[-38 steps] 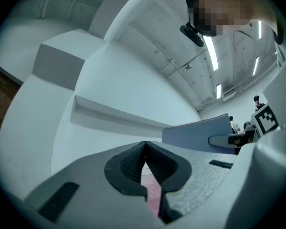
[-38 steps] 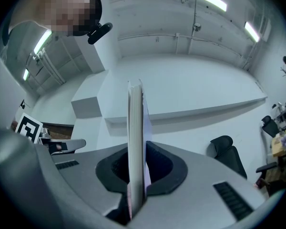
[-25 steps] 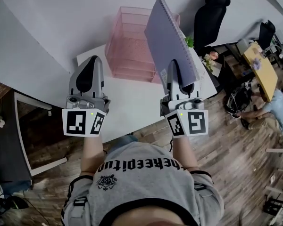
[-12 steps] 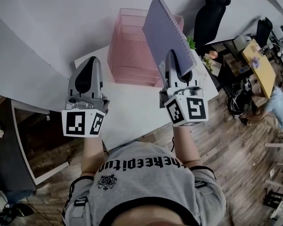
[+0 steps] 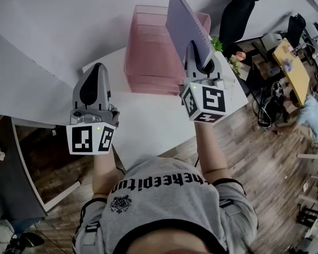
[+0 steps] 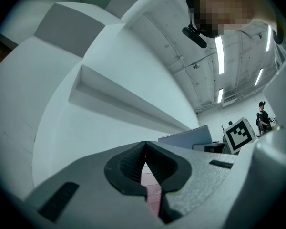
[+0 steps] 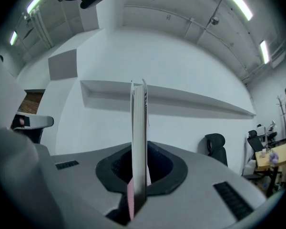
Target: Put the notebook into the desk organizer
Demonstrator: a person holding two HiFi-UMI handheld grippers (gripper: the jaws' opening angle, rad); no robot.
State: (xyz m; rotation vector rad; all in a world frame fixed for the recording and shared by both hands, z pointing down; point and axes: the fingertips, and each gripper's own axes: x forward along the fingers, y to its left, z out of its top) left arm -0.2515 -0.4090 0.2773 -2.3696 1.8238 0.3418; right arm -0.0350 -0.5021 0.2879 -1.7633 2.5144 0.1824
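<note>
The lilac spiral notebook [image 5: 184,23] stands on edge in my right gripper [image 5: 193,47], which is shut on its lower edge. It hangs over the right part of the pink wire desk organizer [image 5: 147,52] at the back of the white table [image 5: 148,121]. The right gripper view shows the notebook [image 7: 138,128] edge-on and upright between the pads of that gripper [image 7: 139,175]. My left gripper [image 5: 99,67] hovers over the table left of the organizer, shut and holding nothing. Its own view shows the left gripper [image 6: 144,149] with tips together, and the notebook [image 6: 186,138] off to the right.
A white wall with a ledge [image 7: 181,101] rises right behind the organizer. A black office chair [image 5: 243,9] stands beyond the table's right corner, with flowers [image 5: 237,62] beside it. Further right are a yellow table [image 5: 294,70] and a seated person [image 5: 310,118].
Both grippers have moved forward toward the organizer. The right one has rolled, so the notebook now stands more upright and further over the organizer.
</note>
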